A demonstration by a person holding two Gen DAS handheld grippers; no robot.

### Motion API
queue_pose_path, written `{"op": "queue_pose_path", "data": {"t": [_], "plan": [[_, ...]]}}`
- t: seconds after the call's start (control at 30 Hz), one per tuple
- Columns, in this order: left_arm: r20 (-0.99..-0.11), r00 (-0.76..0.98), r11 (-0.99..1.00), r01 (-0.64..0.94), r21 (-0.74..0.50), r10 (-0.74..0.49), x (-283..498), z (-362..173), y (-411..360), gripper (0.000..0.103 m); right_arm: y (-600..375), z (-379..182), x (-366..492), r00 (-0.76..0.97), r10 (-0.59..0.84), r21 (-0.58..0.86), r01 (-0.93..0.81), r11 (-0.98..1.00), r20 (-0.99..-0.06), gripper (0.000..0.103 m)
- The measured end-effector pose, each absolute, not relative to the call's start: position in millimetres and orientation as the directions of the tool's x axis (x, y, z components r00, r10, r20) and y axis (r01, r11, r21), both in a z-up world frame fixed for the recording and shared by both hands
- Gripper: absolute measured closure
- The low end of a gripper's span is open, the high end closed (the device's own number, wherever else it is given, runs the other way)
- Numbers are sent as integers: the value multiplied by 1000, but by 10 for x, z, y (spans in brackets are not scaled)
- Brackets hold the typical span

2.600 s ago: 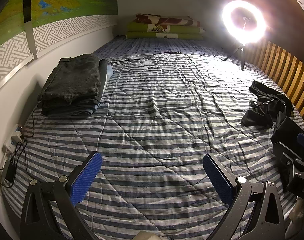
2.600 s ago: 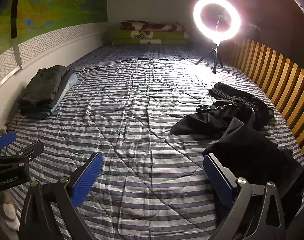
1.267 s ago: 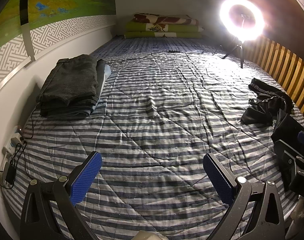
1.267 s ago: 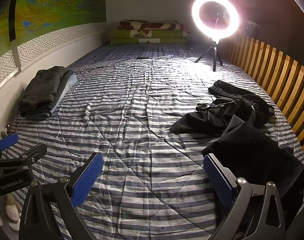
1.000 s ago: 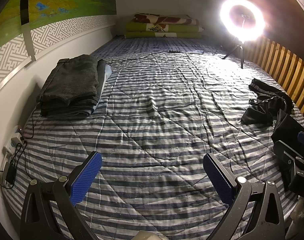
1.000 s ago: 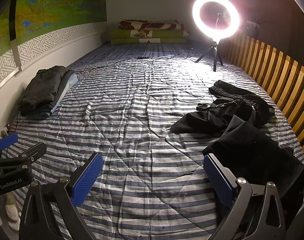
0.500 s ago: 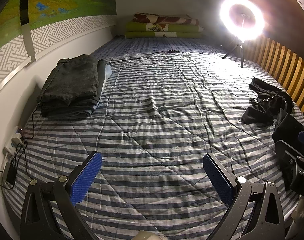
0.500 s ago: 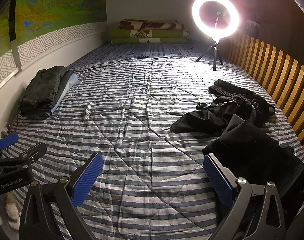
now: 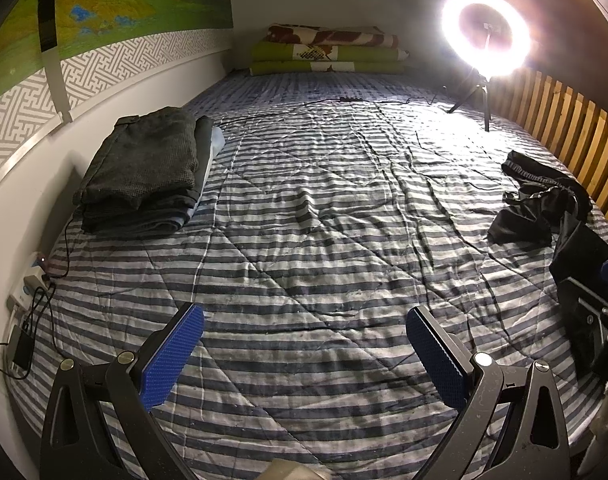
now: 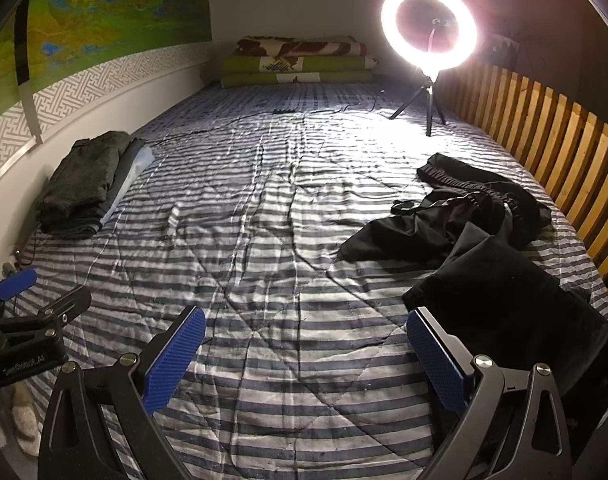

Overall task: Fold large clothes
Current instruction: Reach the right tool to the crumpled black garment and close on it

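Observation:
A heap of black unfolded clothes (image 10: 483, 248) lies crumpled on the right side of the striped bed (image 10: 264, 208), its near part just beyond my right gripper's right finger. The same black heap (image 9: 543, 208) shows at the far right in the left wrist view. A stack of folded dark clothes (image 9: 144, 168) rests by the left wall, and the folded stack (image 10: 84, 184) is far left in the right wrist view. My left gripper (image 9: 304, 348) hovers open over bare quilt. My right gripper (image 10: 305, 348) is open too, holding nothing.
A lit ring light (image 10: 429, 32) on a small tripod stands at the back right, its cable running across the quilt. Wooden slats (image 10: 563, 152) line the right edge. Folded blankets (image 10: 300, 60) lie at the far end. A power strip and charger (image 9: 28, 300) sit at the near left.
Both grippers have stayed open and almost still, with only slight camera drift. The clothes have not moved.

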State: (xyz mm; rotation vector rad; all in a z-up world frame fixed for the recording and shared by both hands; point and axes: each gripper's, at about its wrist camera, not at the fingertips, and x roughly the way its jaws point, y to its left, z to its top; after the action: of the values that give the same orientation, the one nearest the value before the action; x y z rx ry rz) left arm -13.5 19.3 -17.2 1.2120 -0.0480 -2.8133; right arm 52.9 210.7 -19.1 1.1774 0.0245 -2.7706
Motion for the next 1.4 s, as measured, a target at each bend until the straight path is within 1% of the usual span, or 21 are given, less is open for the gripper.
{"op": "queue_pose_path", "data": {"t": [0.17, 0.27, 0.4, 0.5, 0.7, 0.83, 0.97, 1.17, 1.2, 1.27, 1.4], "plan": [[-729, -680, -997, 51, 60, -79, -95, -210, 258, 0, 2203, -216, 630, -724, -81, 14, 98, -995, -685, 4], [-738, -670, -997, 58, 52, -78, -31, -262, 333, 0, 2364, -210, 682, -718, -80, 33, 79, -996, -692, 4], [-761, -647, -998, 59, 4, -41, 85, -311, 414, 0, 2697, -161, 787, -718, -62, 49, 38, -998, -693, 4], [-761, -648, -998, 65, -27, -22, 179, -281, 487, 0, 2998, -105, 819, -710, -44, 60, 3, -998, -703, 4], [-757, -653, -998, 48, -30, -8, 255, -136, 735, 0, 3634, 18, 778, -695, 13, 70, -90, -994, -719, 4], [-756, -655, -1000, 21, -8, -8, 276, -42, 941, 0, 3947, 34, 678, -676, 15, 86, -115, -990, -737, 4], [-758, -652, -1000, 5, 2, -5, 240, 12, 1112, 0, 4165, 68, 436, -661, 23, 67, -110, -992, -750, 4], [-764, -644, -1000, 20, 21, -29, 81, 46, 1212, 0, 4450, 84, -225, -662, 114, -35, -132, -991, -741, 4], [-766, -642, -999, 26, 21, -33, 44, 46, 1210, 0, 4507, 43, -382, -652, 125, -41, -143, -989, -748, 4], [-769, -638, -999, 37, 25, -42, -23, 35, 1180, 0, 4598, -78, -681, -624, 98, -16, -136, -991, -775, 4], [-779, -625, -998, 53, 33, -59, -144, -41, 1130, 0, 4680, -479, -1283, -539, 81, -1, -147, -989, -838, 4]]}}
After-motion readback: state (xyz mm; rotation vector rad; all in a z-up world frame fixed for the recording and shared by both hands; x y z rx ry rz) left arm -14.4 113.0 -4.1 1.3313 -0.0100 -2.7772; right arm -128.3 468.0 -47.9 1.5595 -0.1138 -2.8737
